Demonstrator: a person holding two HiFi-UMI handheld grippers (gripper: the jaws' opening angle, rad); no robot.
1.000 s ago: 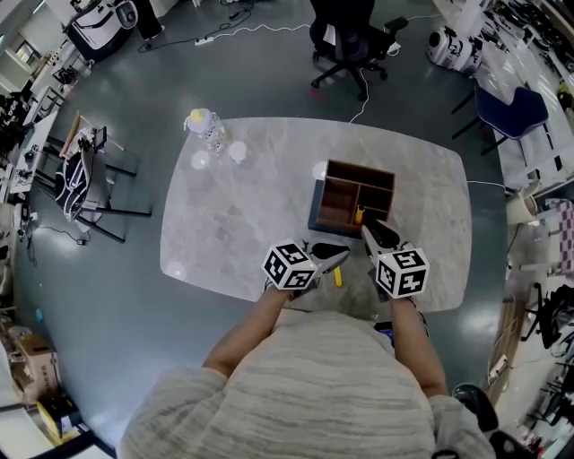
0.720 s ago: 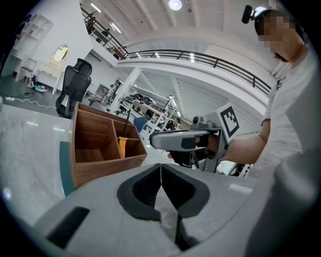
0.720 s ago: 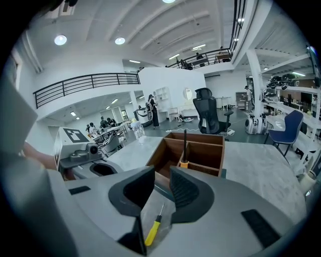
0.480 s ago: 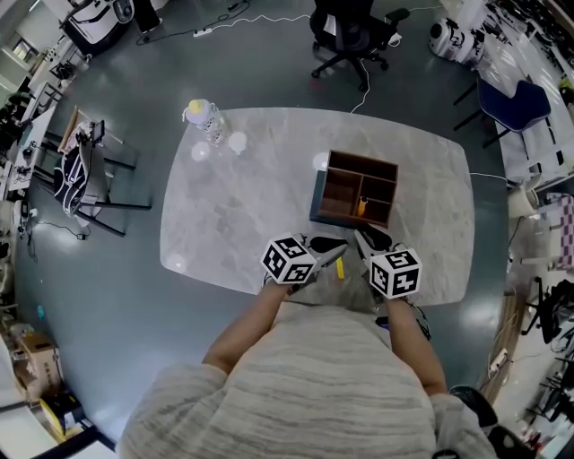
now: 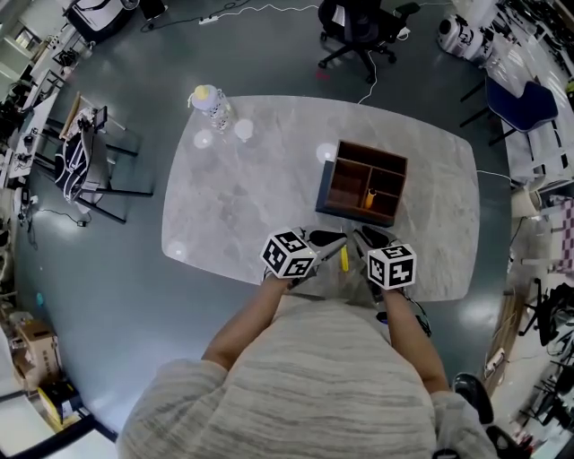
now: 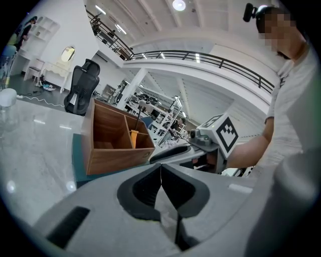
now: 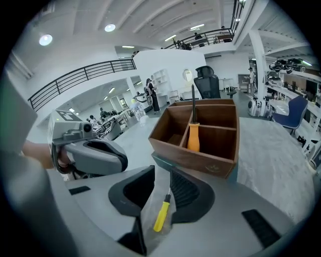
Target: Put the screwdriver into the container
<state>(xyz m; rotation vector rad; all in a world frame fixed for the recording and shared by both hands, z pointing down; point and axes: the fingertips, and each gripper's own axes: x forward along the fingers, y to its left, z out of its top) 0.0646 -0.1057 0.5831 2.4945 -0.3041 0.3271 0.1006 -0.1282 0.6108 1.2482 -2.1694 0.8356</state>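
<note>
Presently two: orange screwdriver [image 7: 193, 136] in container [image 7: 200, 158]; yellow screwdriver [image 7: 161, 217] on table [image 5: 242, 197].

Lab hall: mezzanine railing [image 6: 215, 60], office chair [image 5: 359, 25]

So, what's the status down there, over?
Left claw shut, empty. Right claw open, yellow screwdriver lying on table between its jaws. Wooden box ahead, orange screwdriver already inside. Nothing blocking.
</note>
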